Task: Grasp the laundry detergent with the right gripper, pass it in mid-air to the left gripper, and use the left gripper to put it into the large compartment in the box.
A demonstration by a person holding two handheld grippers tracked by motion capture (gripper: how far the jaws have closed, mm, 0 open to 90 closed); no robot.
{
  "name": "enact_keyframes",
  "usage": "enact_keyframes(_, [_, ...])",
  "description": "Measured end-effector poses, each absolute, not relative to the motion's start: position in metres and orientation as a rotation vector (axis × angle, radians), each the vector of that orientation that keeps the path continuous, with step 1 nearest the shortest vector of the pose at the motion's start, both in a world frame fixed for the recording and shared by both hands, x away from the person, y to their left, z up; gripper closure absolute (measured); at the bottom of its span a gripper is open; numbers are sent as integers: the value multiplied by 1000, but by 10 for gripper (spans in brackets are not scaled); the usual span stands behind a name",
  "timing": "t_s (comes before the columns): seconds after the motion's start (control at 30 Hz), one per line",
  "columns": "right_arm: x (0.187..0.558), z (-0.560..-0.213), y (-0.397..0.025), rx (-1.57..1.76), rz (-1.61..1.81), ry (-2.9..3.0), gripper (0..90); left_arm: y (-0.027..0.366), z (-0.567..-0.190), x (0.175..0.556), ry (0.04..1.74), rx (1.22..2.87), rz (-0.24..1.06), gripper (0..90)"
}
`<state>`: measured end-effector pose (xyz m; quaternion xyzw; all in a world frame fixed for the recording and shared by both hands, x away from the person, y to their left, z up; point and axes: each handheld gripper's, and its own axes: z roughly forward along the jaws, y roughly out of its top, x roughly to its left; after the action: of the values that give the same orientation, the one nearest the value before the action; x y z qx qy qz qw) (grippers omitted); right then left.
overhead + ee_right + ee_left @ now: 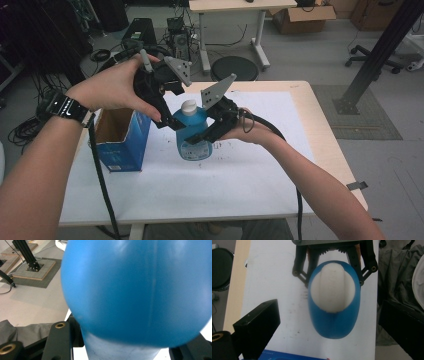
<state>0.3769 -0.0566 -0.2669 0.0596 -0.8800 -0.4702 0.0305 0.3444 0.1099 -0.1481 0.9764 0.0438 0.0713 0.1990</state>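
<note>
Gripping blue bottle [194, 134] at frame centre, standing on white sheet [250, 170].
Right gripper [200, 136] clamping bottle body; left gripper [169, 121] hovering over white cap [189, 105], jaws spread wide. Blue box [122, 137] sitting left.

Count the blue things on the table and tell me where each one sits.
2. A blue bottle with a white cap stands mid-table, between the two grippers. An open blue box stands to its left, near the table's left edge. Others may be hidden inside the box.
</note>
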Motion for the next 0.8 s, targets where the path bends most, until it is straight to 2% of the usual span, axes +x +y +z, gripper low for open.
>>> enact_keyframes(0.5, [376,-263,-54,201,-1448,-2719,434,96,-162,348,144,2780,195,73])
enact_keyframes(0.8, [376,-264,-55,198,-1446,-2727,434,93,-163,348,133,2785,184,178])
